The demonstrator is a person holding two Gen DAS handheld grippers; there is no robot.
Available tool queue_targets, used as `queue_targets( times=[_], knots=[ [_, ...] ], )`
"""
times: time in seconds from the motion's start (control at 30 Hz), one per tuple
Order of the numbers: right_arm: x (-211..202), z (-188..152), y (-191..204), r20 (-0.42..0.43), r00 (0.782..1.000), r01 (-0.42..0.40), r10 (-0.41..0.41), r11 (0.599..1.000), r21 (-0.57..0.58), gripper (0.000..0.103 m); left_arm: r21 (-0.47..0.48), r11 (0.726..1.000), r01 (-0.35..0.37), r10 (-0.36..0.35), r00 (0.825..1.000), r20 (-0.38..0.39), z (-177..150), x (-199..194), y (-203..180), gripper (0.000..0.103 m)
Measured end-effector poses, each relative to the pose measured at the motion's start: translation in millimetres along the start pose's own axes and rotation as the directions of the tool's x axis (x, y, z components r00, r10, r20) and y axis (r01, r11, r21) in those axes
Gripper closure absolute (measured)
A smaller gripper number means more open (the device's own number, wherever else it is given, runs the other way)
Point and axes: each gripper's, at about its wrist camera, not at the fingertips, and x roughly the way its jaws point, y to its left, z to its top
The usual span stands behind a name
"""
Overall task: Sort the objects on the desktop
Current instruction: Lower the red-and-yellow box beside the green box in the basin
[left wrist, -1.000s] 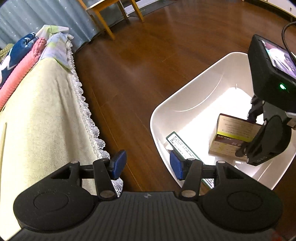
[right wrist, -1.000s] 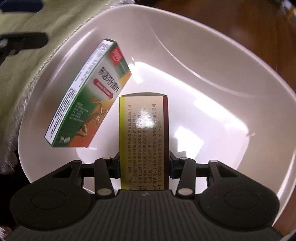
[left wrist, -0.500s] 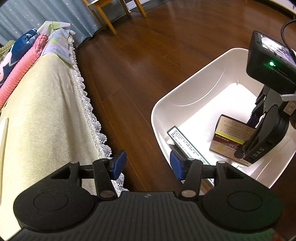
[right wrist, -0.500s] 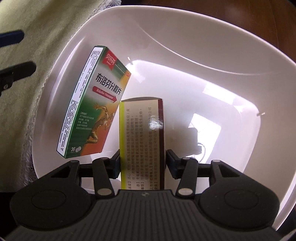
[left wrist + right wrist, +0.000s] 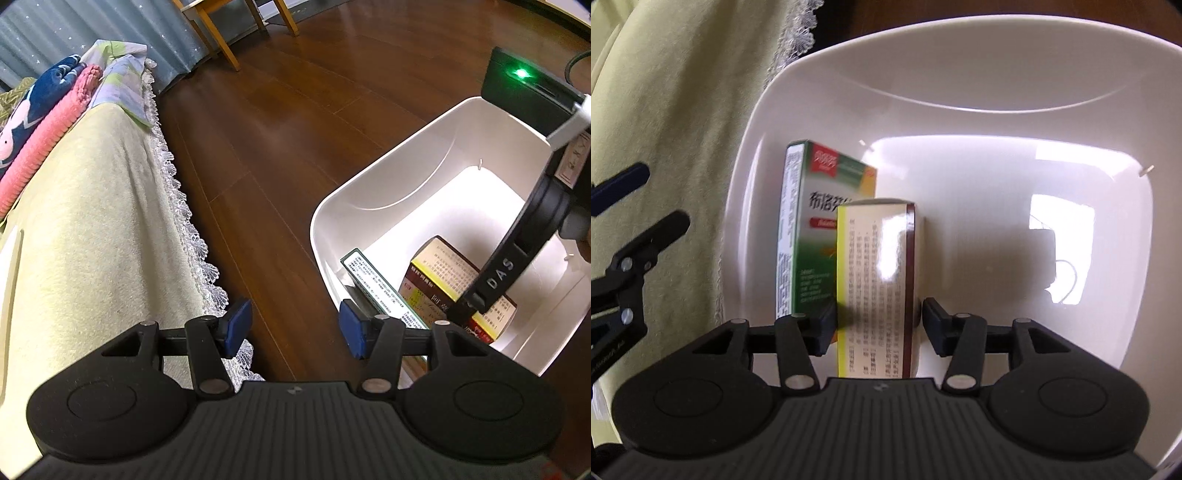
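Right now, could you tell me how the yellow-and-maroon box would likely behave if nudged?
The yellow-and-maroon box looks like thin, light card, so it probably slides easily on the glossy white bin. Lying partly on the green box, it may tip.

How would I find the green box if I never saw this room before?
Look for the big white tub on the brown wooden floor, right next to the pale yellow cloth. Two boxes are inside it. The green box leans by the tub's wall nearest the cloth, and it has a red logo and an orange corner, while its neighbour, the cream and dark red box, sits between the right gripper's fingers.
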Motion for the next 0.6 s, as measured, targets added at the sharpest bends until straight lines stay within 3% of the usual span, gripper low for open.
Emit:
queue_targets(
  times=[0.2,0.47,0.6],
  knots=[
    [14,7,-16,0.004,1.000,0.001,-0.001,1.000,-0.005,0.057,0.011,1.000,0.002,-0.002,1.000,-0.005,-1,0,-2,0.046],
    [20,11,-27,0.020,0.993,-0.120,0.119,0.987,0.106,0.056,0.017,1.000,0.005,-0.005,1.000,-0.003,0,2,-5,0.046],
    [21,13,-24,0.022,0.992,-0.129,0.127,0.987,0.094,0.056,0.021,1.000,0.009,-0.009,1.000,-0.003,-1,2,-6,0.046]
  ],
)
